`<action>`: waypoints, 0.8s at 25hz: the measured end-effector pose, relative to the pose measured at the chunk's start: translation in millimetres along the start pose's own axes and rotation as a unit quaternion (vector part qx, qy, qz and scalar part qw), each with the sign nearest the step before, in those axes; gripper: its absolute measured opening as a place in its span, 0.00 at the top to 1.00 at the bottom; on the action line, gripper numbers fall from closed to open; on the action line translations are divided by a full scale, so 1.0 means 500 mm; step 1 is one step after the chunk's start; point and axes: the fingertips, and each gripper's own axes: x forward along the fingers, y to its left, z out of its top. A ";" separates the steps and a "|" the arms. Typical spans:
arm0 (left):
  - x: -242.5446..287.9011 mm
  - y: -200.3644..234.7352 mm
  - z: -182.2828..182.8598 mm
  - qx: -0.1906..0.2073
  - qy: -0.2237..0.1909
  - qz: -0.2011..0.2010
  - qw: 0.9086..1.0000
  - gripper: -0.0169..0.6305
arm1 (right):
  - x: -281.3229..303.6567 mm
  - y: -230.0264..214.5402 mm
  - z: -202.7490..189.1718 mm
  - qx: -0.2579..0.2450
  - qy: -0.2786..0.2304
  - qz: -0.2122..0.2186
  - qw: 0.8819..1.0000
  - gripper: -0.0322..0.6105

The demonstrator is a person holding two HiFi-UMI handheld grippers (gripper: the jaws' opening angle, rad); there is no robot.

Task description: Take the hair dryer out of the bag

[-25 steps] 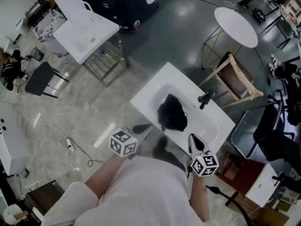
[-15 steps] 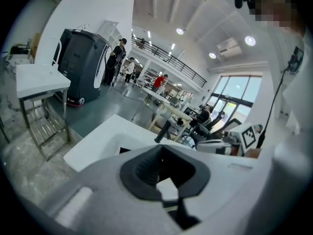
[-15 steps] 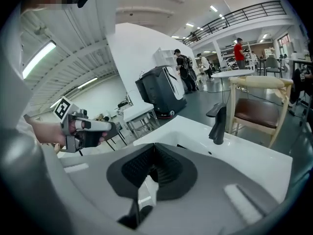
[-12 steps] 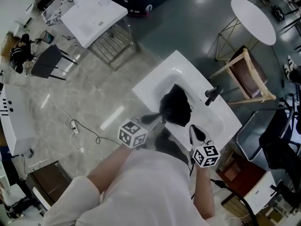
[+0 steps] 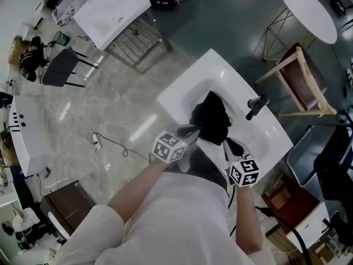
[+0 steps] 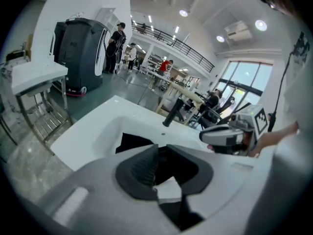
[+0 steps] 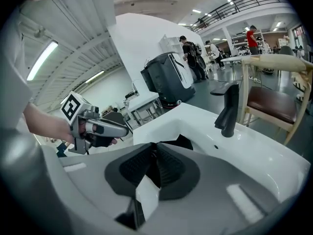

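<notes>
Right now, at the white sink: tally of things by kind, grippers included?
white sink: 1
black bag: 1
black faucet: 1
grippers: 2 (left gripper, right gripper; both sets of jaws opening, nothing between them)
total: 5

**Black Bag, White Basin**

Just ahead of the left gripper (image 5: 194,130) lay a black bag (image 5: 210,116) in a glossy white sink (image 5: 182,93). Beyond the right gripper (image 5: 228,143) stood a black faucet (image 5: 257,106). Both grippers' grey jaws, opening with only air between their black ribbed pads, carried marker cubes (image 5: 169,147) patterned in black-and-white squares. Left of the left gripper spread a grey, pale-veined floor (image 5: 110,120).
</notes>
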 end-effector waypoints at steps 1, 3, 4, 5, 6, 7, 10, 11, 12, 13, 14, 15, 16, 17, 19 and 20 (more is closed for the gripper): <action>0.014 0.005 -0.009 0.000 0.010 0.003 1.000 0.90 | 0.007 -0.006 -0.004 0.000 0.003 0.002 1.000 0.88; 0.040 0.015 -0.029 -0.001 0.032 0.010 0.999 0.88 | 0.019 -0.017 -0.012 0.001 0.009 0.005 1.000 0.88; 0.052 0.021 -0.041 -0.003 0.044 0.015 0.999 0.86 | 0.024 -0.022 -0.014 0.002 0.012 0.005 1.000 0.88; 0.065 0.028 -0.052 -0.004 0.056 0.021 0.998 0.85 | 0.028 -0.027 -0.017 0.003 0.014 0.006 1.000 0.88; 0.077 0.035 -0.062 -0.005 0.068 0.028 0.997 0.83 | 0.032 -0.030 -0.018 0.004 0.017 0.007 1.000 0.88; 0.088 0.042 -0.071 -0.005 0.079 0.035 0.996 0.81 | 0.035 -0.034 -0.020 0.005 0.019 0.009 1.000 0.88; 0.127 0.061 -0.099 -0.007 0.115 0.054 0.992 0.76 | 0.050 -0.054 -0.026 0.005 0.028 0.011 1.000 0.88; 0.141 0.067 -0.108 -0.010 0.127 0.058 0.990 0.74 | 0.055 -0.062 -0.029 0.005 0.031 0.011 0.999 0.88; 0.152 0.072 -0.115 -0.015 0.137 0.063 0.988 0.73 | 0.060 -0.069 -0.032 0.005 0.034 0.012 0.999 0.88; 0.162 0.078 -0.122 -0.021 0.145 0.069 0.987 0.73 | 0.065 -0.075 -0.034 0.005 0.037 0.012 0.999 0.88; 0.169 0.082 -0.128 -0.025 0.153 0.075 0.985 0.72 | 0.068 -0.080 -0.037 0.005 0.040 0.012 0.999 0.88; 0.176 0.086 -0.134 -0.026 0.162 0.080 0.983 0.71 | 0.070 -0.084 -0.039 0.006 0.043 0.013 0.999 0.88; 0.182 0.089 -0.138 -0.025 0.169 0.085 0.982 0.69 | 0.072 -0.087 -0.041 0.007 0.044 0.014 0.999 0.88; 0.187 0.092 -0.141 -0.022 0.175 0.089 0.980 0.68 | 0.075 -0.091 -0.043 0.008 0.046 0.014 0.999 0.88; 0.198 0.097 -0.143 -0.014 0.185 0.094 0.978 0.69 | 0.082 -0.097 -0.049 0.010 0.047 0.014 0.999 0.88; 0.204 0.099 -0.144 -0.013 0.189 0.096 0.977 0.67 | 0.085 -0.100 -0.053 0.011 0.048 0.014 0.999 0.88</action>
